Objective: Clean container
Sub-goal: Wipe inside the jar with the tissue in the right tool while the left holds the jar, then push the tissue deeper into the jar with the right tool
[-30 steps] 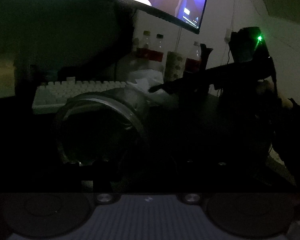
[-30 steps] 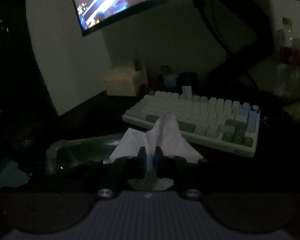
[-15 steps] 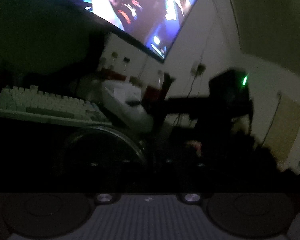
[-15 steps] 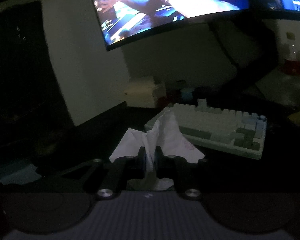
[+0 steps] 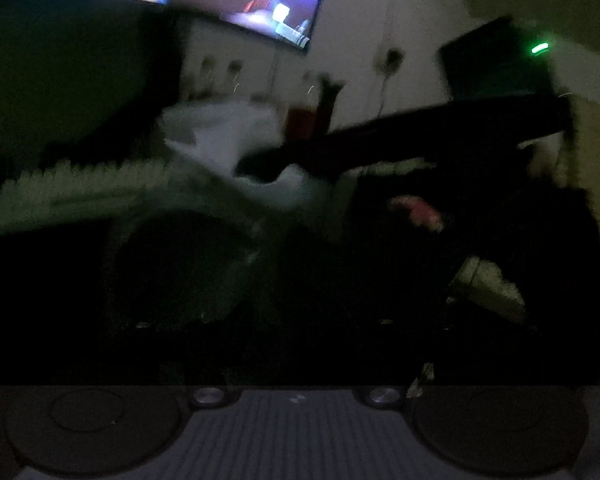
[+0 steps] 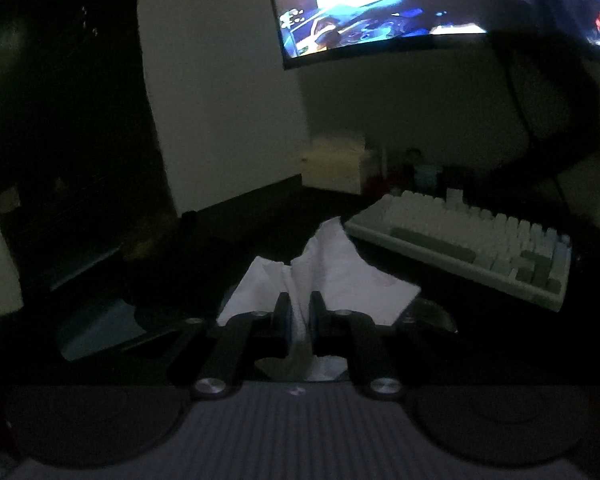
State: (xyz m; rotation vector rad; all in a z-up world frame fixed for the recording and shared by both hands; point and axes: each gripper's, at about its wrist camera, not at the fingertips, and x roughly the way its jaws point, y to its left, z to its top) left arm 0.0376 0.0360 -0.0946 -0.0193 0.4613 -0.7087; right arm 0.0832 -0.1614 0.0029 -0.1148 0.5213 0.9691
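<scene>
Container (image 5: 180,264) between opening left gripper (image 5: 296,320)

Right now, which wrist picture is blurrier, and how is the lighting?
Left wrist view: dim and motion-smeared, the pale keyboard and round clear container streak. Right wrist view: equally dark but sharper, the white crumpled tissue pinched in the right gripper reads clearly; the bright curved monitor gives the light.

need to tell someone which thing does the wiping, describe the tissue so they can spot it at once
Start at the glowing monitor on the wall and drop to the pale keyboard on the dark desk. Just in front of it, the right gripper is shut on the crumpled white tissue, the only soft, creased white thing there.
</scene>
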